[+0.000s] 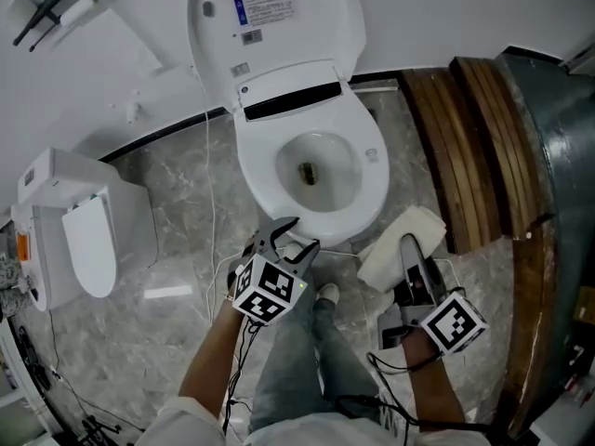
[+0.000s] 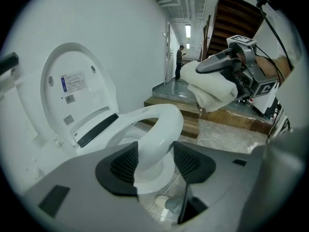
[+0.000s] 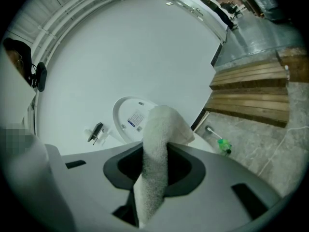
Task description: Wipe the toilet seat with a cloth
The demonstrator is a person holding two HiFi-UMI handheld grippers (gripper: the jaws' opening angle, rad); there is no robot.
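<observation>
My left claw (image 2: 155,162) grips the front of the glossy, smooth white toilet seat (image 2: 161,122), a rounded ring, while my right claw (image 3: 155,166) pinches the fluffy, folded white cloth (image 3: 161,127), off to the seat's right, not touching it.

The toilet seat (image 1: 253,167) looks like smooth, glossy plastic. The cloth (image 1: 402,242) is nubby, matt terry. The floor (image 1: 177,226) is polished, veined stone. The steps (image 1: 465,147) are dark, grained wood.
</observation>
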